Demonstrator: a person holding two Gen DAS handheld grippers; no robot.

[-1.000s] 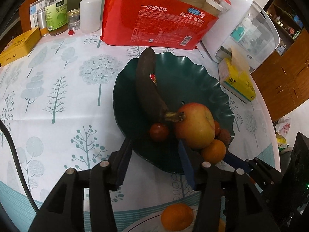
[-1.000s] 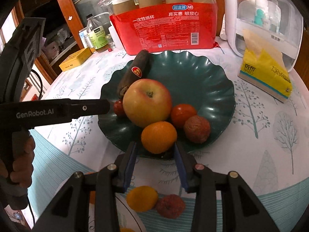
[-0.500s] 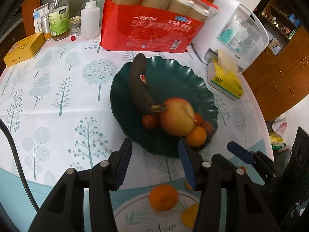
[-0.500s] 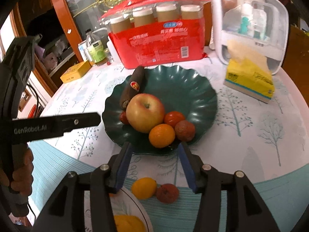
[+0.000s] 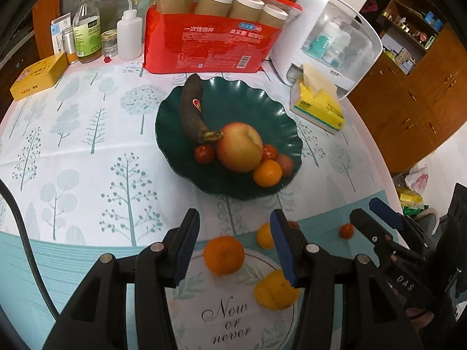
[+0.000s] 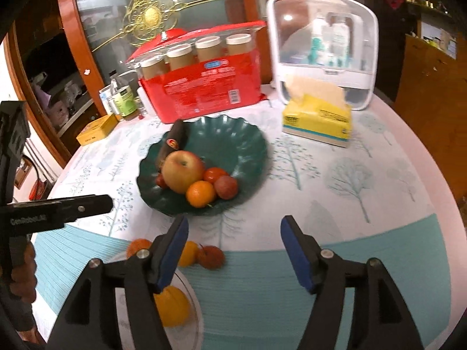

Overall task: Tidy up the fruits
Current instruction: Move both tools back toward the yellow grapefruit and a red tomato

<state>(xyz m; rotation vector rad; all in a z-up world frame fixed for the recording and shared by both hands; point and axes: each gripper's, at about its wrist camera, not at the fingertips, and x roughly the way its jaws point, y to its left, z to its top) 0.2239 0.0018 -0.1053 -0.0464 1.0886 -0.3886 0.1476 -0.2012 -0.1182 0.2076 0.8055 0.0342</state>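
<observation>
Both grippers hang empty, jaws spread: the left gripper (image 5: 235,245) over a white plate (image 5: 204,297) holding a tangerine (image 5: 224,254), the right gripper (image 6: 233,248) alongside. Farther off, the green bowl (image 5: 280,116) holds an apple (image 5: 239,146) and blackened banana (image 5: 191,108).

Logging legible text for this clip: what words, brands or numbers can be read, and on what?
"Now or never": white plate, left wrist view.
"GenRobot.AI": left tool body, right wrist view, slightly blurred.
"DAS": right tool body, left wrist view.
"一次性纸杯": red paper-cup pack; its smaller print and barcode are unreadable.
Yellow tissue pack, green-label bottle, yellow tin, banana sticker: too small.
</observation>
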